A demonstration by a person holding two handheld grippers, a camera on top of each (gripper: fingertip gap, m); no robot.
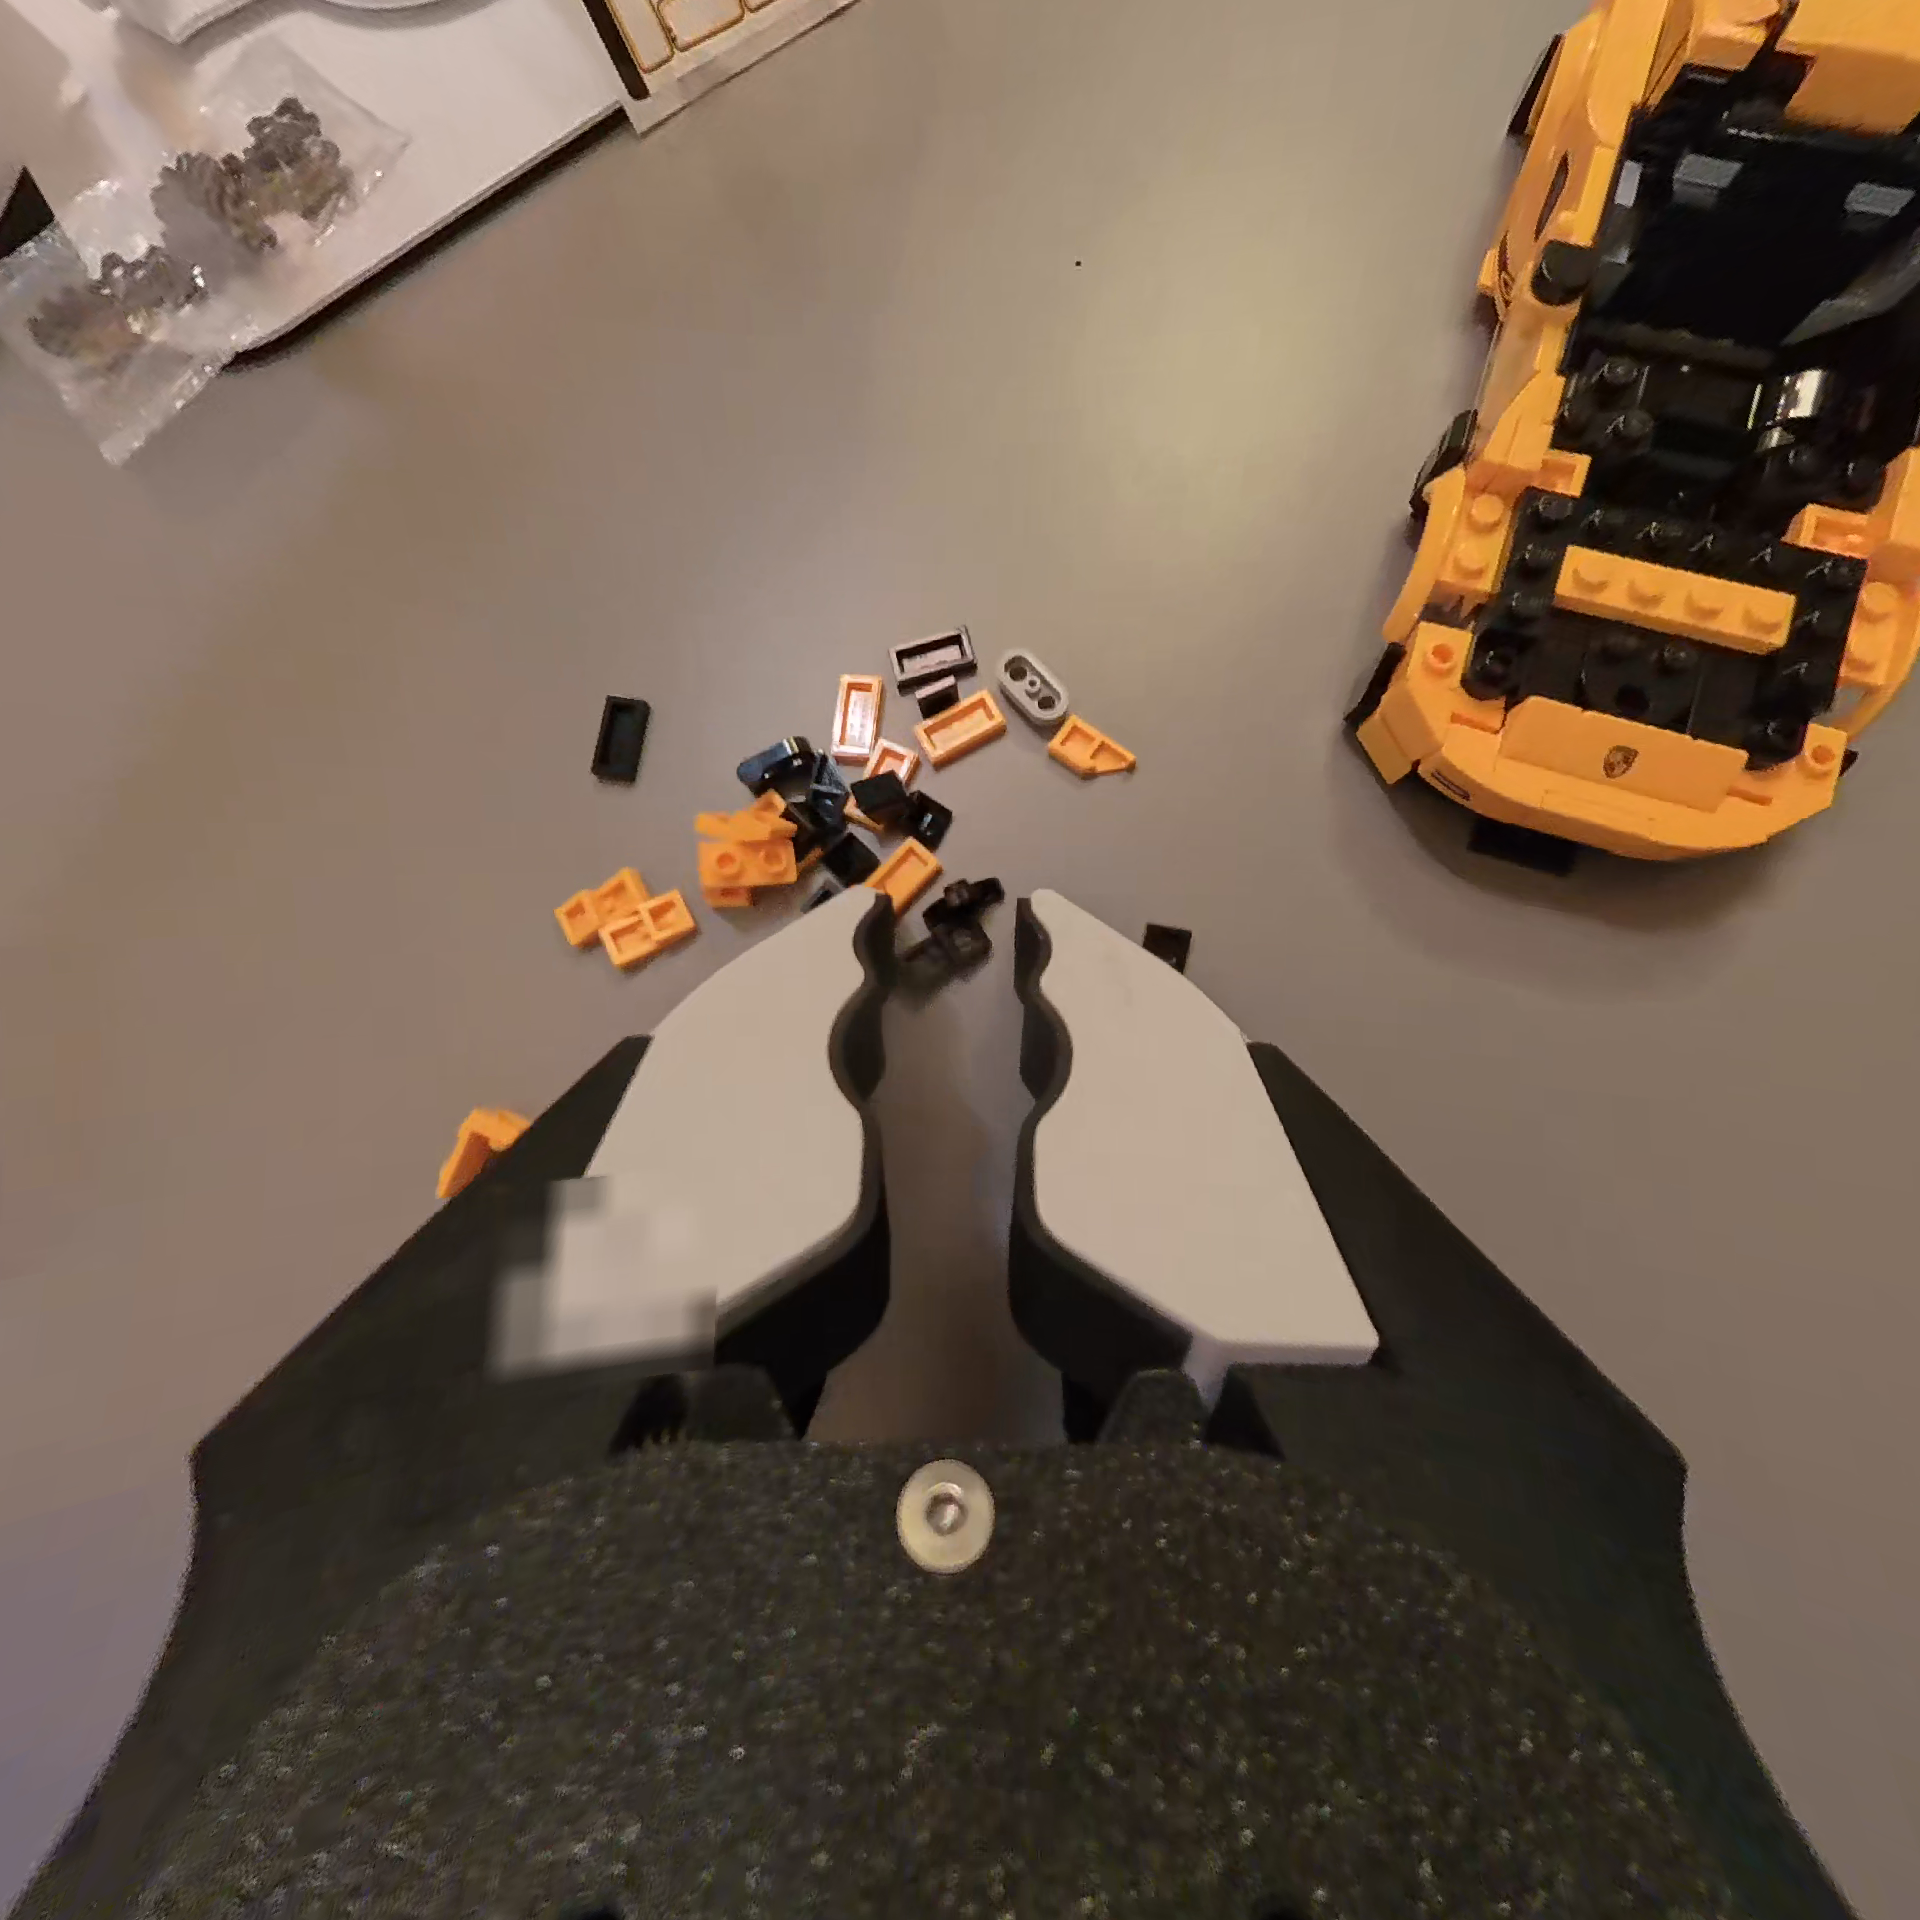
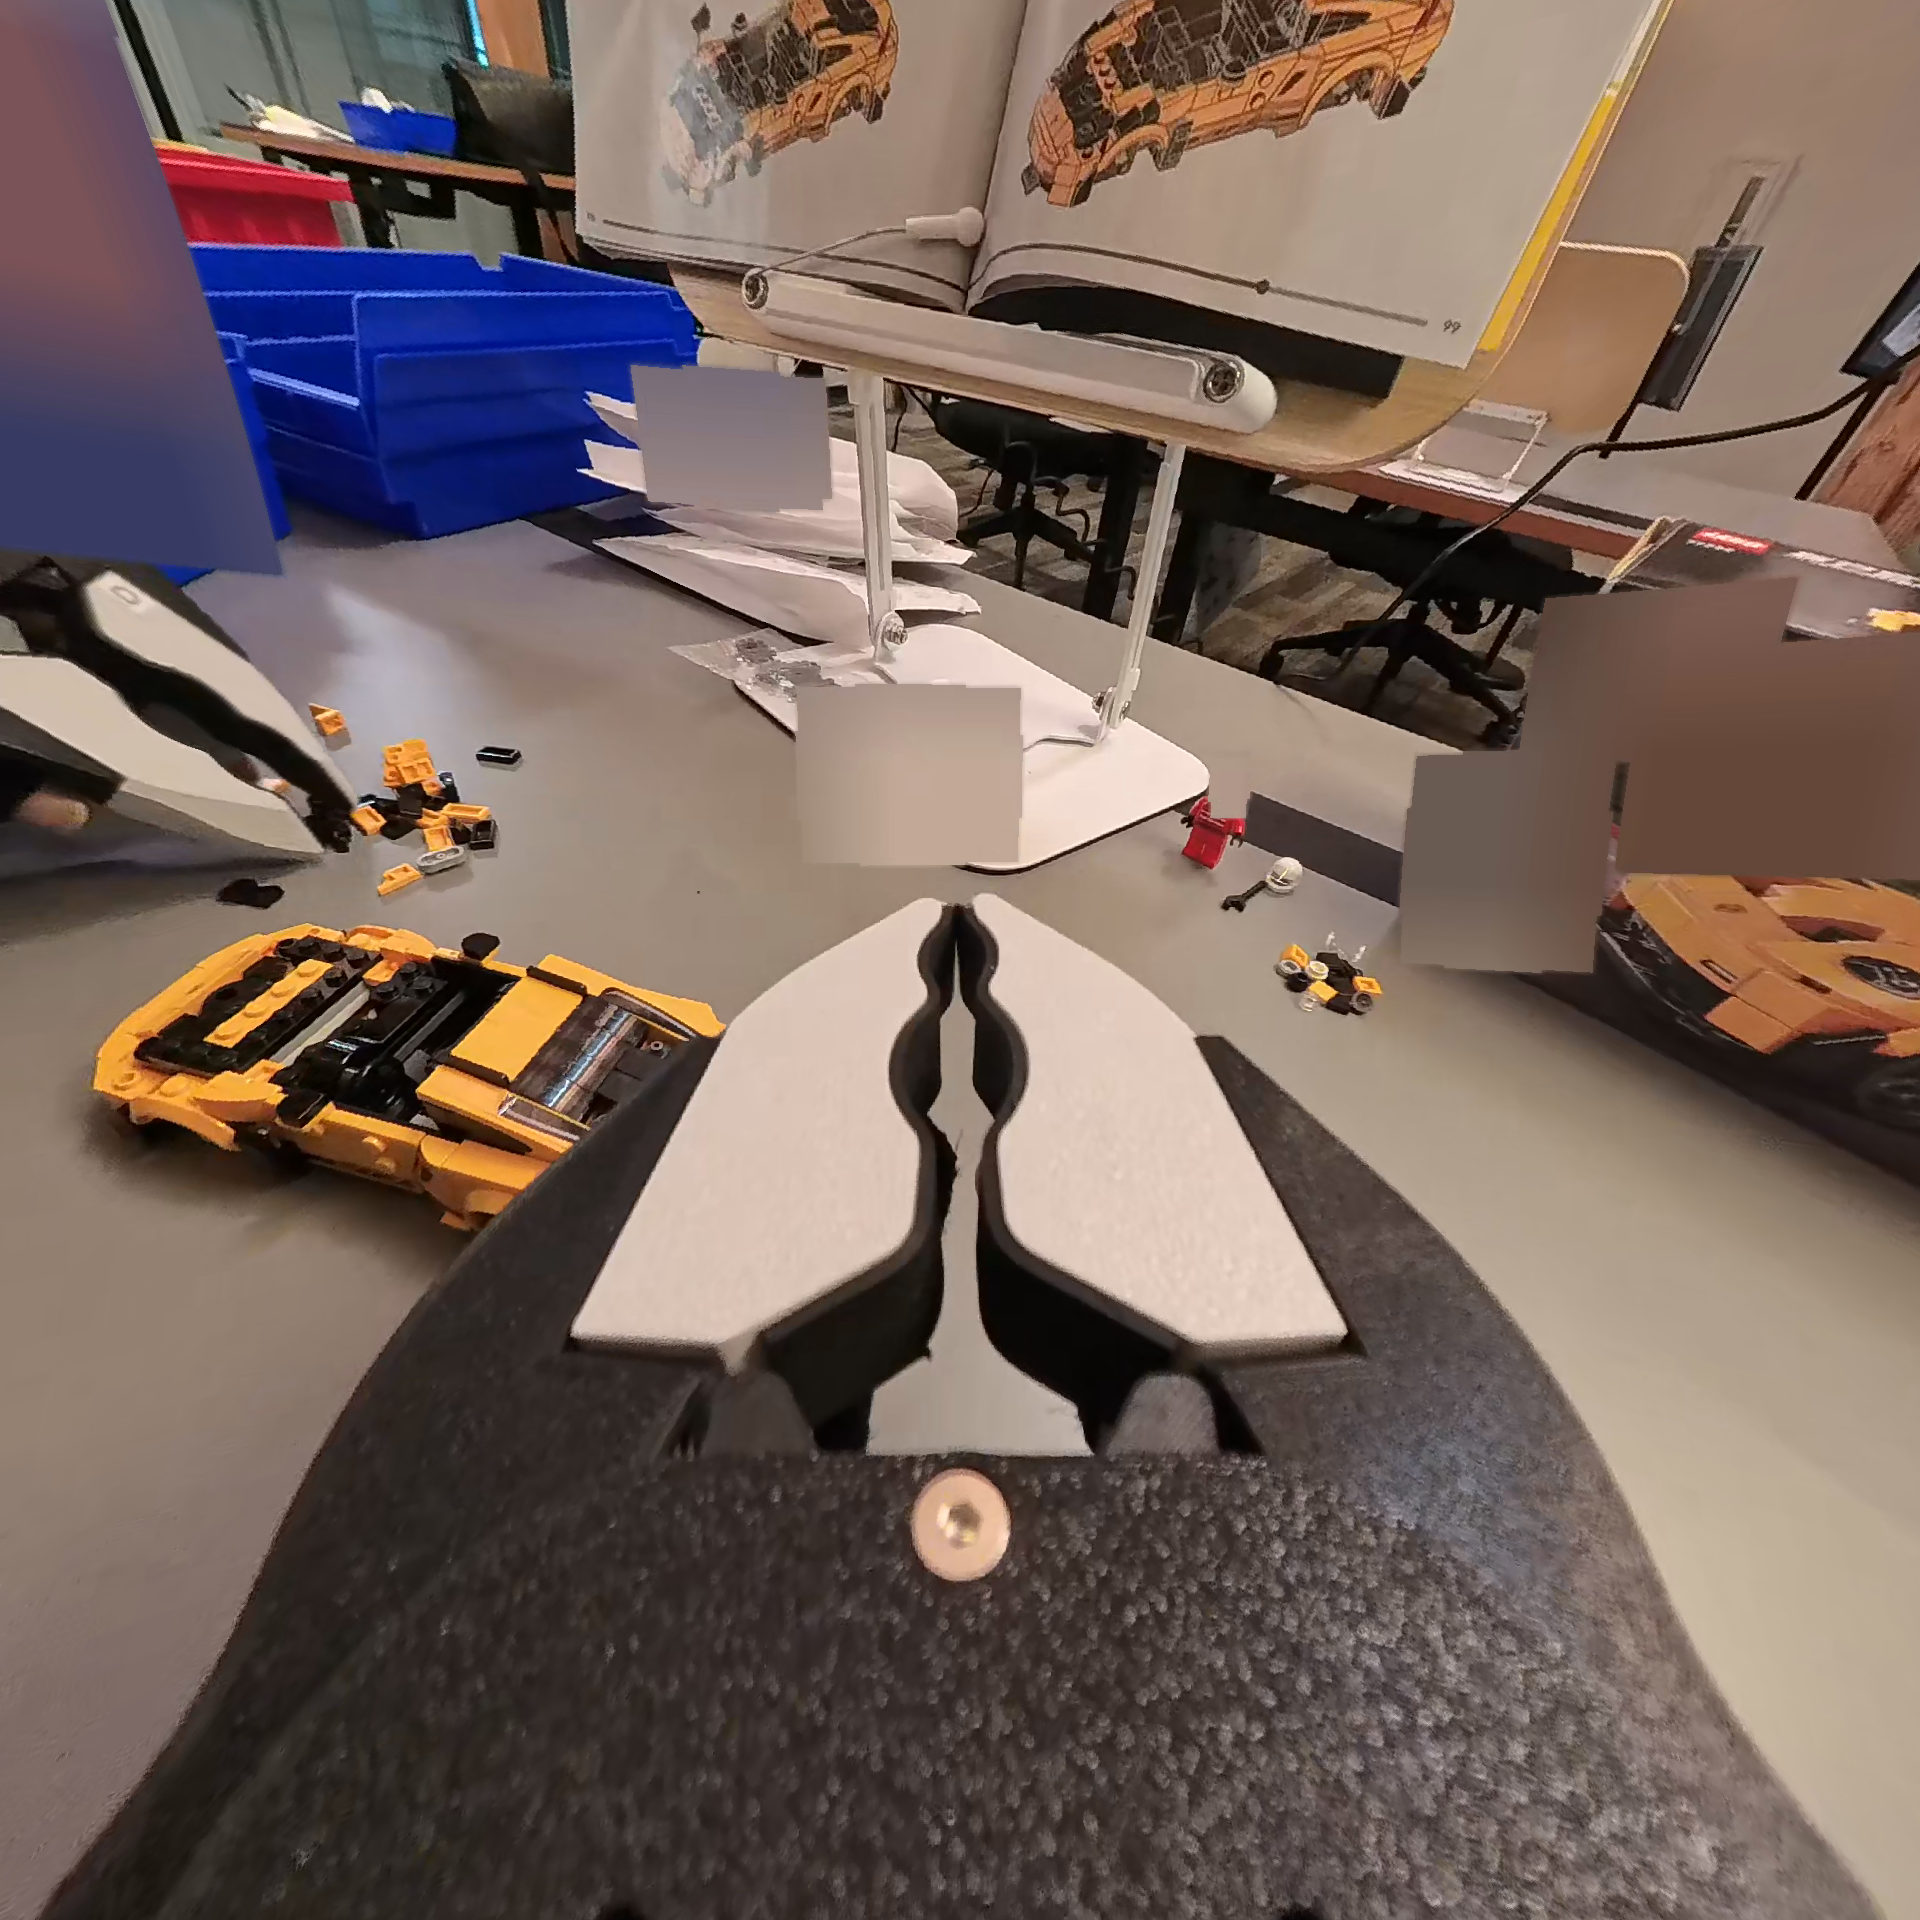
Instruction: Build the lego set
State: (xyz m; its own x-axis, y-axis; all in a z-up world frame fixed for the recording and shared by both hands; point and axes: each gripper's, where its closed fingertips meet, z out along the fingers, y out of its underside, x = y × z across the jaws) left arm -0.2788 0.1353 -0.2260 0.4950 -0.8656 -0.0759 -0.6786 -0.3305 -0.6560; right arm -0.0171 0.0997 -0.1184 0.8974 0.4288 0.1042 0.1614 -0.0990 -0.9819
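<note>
A part-built orange and black lego car (image 1: pixel 1662 499) sits on the grey table at the upper right; it also shows in the right wrist view (image 2: pixel 395 1049). A pile of small orange and black lego pieces (image 1: pixel 821 800) lies just ahead of my left gripper (image 1: pixel 954 920). The left gripper is open and low over the near edge of the pile. A small black piece (image 1: pixel 961 914) lies between its fingertips, which stand apart around it. My right gripper (image 2: pixel 956 912) is shut and empty, held above the table to the right of the car.
An open instruction booklet (image 2: pixel 1039 135) rests on a white stand (image 2: pixel 1101 779) behind. Blue bins (image 2: pixel 447 384) stand at the back left. A second small pile of pieces (image 2: pixel 1330 977), a red piece (image 2: pixel 1210 831) and the set's box (image 2: pixel 1766 997) lie at the right. A clear bag of dark parts (image 1: pixel 197 229) lies far left. One gripper's finger ends stand about 30 centimeters off the other's.
</note>
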